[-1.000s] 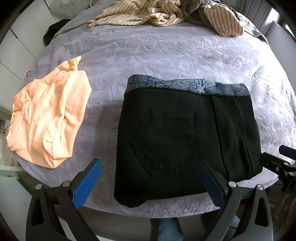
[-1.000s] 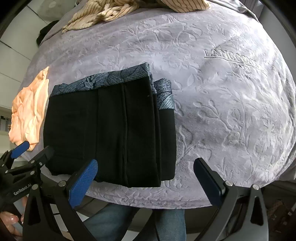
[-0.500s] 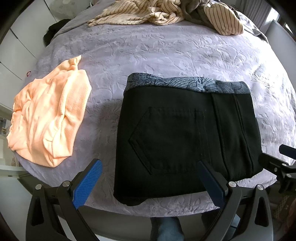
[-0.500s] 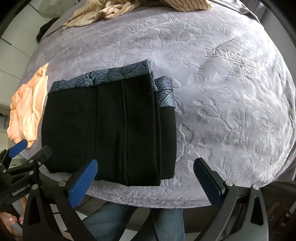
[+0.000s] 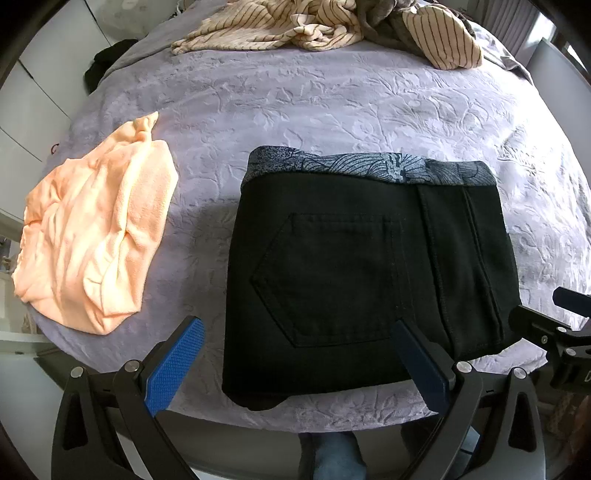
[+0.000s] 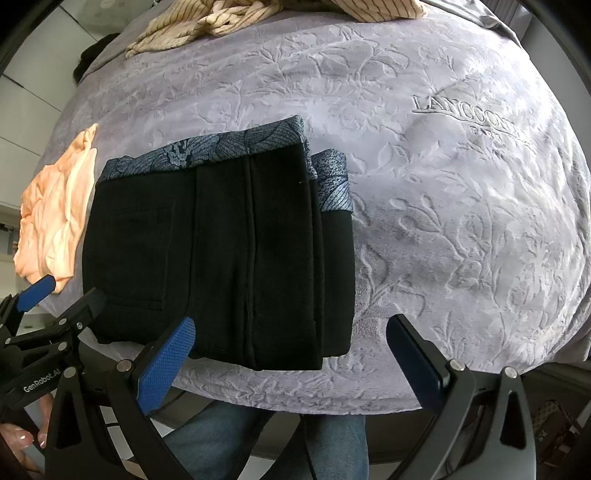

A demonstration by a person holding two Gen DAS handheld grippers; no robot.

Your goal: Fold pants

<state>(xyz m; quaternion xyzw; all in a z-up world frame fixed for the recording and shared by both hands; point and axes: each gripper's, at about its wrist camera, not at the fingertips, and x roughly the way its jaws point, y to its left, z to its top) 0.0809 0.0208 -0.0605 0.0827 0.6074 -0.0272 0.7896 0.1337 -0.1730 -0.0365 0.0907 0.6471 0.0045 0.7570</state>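
Note:
Black pants point(image 5: 362, 269) lie folded into a compact rectangle on the lilac embossed bed cover point(image 5: 332, 107), their blue patterned lining showing along the far edge. A back pocket faces up. In the right wrist view the same pants point(image 6: 229, 258) sit at the left, with a narrower layer sticking out on their right side. My left gripper point(image 5: 299, 365) hovers open at the near edge of the bed, just short of the pants and holding nothing. My right gripper point(image 6: 295, 358) is open too, empty, near the pants' right front corner.
A folded peach garment point(image 5: 96, 236) lies to the left of the pants. A heap of striped clothes point(image 5: 325, 26) sits at the far side of the bed. The person's jeans-clad legs point(image 6: 266, 439) stand below the bed edge, a hand point(image 6: 26, 439) at lower left.
Both views have shifted only slightly; the pants sit a little lower in the frames. Neither gripper has taken hold of anything.

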